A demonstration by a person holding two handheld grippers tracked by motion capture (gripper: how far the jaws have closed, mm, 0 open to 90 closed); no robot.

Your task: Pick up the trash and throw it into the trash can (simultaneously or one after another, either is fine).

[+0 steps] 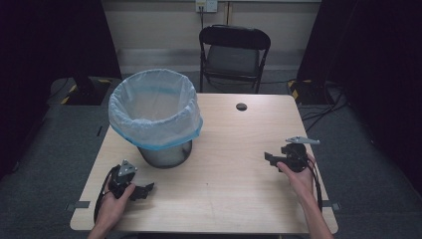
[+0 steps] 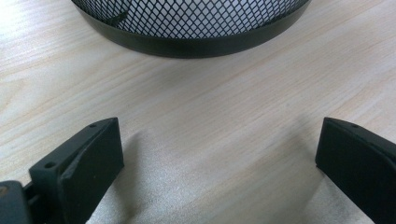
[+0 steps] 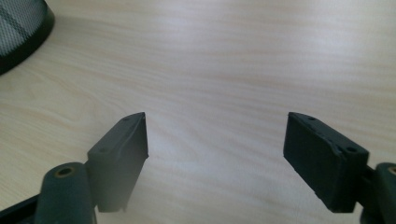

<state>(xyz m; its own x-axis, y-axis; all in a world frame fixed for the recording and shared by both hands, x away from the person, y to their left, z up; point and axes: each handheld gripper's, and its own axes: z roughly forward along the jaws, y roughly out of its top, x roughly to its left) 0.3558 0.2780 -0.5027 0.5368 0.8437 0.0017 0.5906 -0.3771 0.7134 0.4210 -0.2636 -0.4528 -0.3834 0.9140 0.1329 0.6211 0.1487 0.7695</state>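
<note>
A person sits at a pale wooden table [image 1: 234, 194], holding a black two-jaw gripper in each hand. Both forearms come in from the near edge.

The left gripper [image 1: 144, 190] rests low near the front left corner of the table, gripped by the left hand [image 1: 115, 201]. Its jaws stand wide apart with nothing between them, only bare wood. Just ahead of these jaws stands a bin [image 1: 158, 119], a black wire-mesh basket lined with a pale, see-through bag whose edge is folded over the rim. In the left gripper view [image 2: 219, 158], the bin's dark base ring and mesh wall [image 2: 196, 28] curve close in front of the jaws, near but not touching.

The right gripper [image 1: 271, 159] is held by the right hand [image 1: 298, 174] near the right edge of the table, well apart from the left gripper. Its jaws point toward the middle of the table, and a grey three-cornered plate sits on top of it. In the right gripper view [image 3: 217, 144], its jaws are also spread wide and grip nothing. The bin's dark base [image 3: 21, 32] sits far ahead of them and off to their left.

Beyond the table, past both grippers, stands a black folding chair [image 1: 234, 52] against a pale wall.
</note>
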